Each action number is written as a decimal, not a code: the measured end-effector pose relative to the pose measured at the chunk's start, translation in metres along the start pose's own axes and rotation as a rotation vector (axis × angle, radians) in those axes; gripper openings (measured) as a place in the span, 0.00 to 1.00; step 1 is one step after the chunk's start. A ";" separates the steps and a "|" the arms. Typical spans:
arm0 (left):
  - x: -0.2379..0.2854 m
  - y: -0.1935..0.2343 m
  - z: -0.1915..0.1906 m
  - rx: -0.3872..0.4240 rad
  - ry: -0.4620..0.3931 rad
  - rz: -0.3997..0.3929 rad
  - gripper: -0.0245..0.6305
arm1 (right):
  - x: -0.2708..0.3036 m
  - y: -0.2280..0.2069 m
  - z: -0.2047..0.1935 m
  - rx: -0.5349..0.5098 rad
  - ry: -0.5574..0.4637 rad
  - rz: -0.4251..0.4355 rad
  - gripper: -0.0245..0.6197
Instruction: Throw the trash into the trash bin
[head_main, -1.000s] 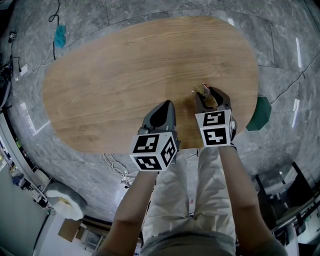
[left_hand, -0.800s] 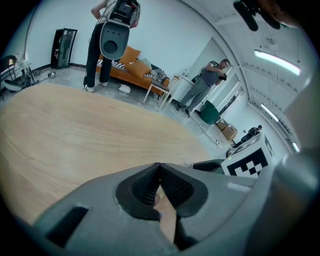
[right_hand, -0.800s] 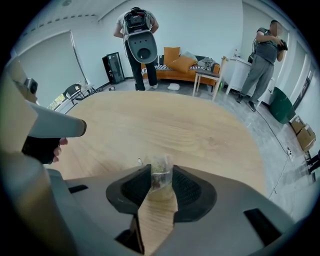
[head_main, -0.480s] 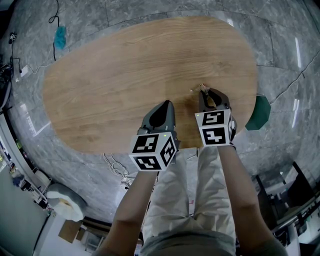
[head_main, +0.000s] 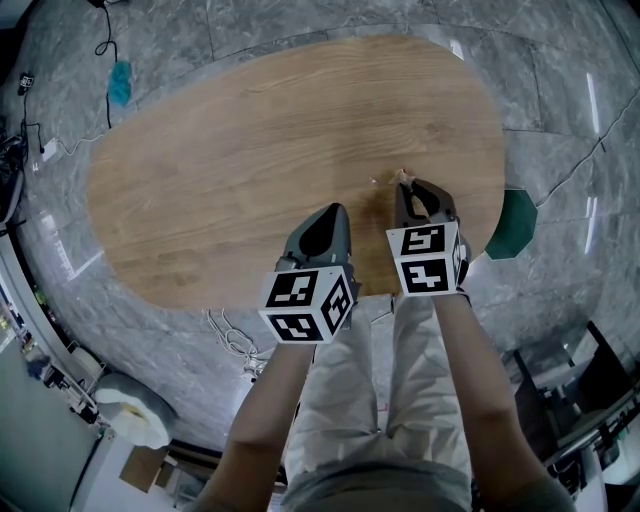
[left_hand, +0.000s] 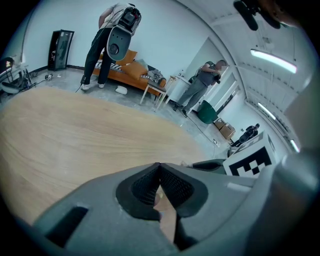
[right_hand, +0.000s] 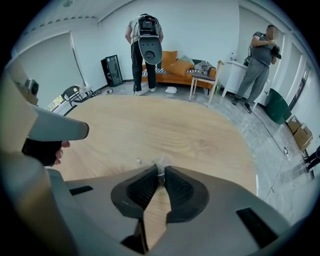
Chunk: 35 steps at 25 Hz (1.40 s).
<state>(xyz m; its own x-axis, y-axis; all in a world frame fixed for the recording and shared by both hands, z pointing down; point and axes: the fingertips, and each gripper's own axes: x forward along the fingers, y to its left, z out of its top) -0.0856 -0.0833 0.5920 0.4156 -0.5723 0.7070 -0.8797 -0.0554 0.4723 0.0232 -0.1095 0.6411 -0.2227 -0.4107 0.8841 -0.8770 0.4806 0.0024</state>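
Note:
A small crumpled clear wrapper lies on the oval wooden table, near its right end. My right gripper points steeply down at it. Its jaws have just been closing, and in the right gripper view they pinch the wrapper at the tips of the right gripper. A tiny scrap lies just left of them. My left gripper hovers beside it over the table's near edge, its jaws shut and empty in the left gripper view. The green trash bin stands on the floor past the table's right edge.
The bin stands by the far wall in the right gripper view. Two people stand beyond the table near an orange sofa. Cables and a blue cloth lie on the marble floor.
The right gripper's jaws went from wide apart around the wrapper to nearly together on it. The left gripper has stayed where it was.

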 end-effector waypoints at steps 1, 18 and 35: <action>0.000 -0.002 0.000 0.002 0.000 -0.002 0.04 | -0.001 -0.001 0.001 -0.004 -0.003 -0.001 0.10; 0.003 -0.028 0.005 0.040 0.008 -0.024 0.04 | -0.027 -0.017 0.003 0.022 -0.034 -0.018 0.10; 0.019 -0.076 0.000 0.092 0.031 -0.063 0.04 | -0.056 -0.056 -0.014 0.084 -0.059 -0.051 0.10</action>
<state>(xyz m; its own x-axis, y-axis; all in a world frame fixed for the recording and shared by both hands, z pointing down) -0.0106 -0.0896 0.5693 0.4767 -0.5398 0.6938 -0.8683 -0.1662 0.4674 0.0911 -0.1028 0.5975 -0.1994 -0.4794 0.8546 -0.9198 0.3923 0.0054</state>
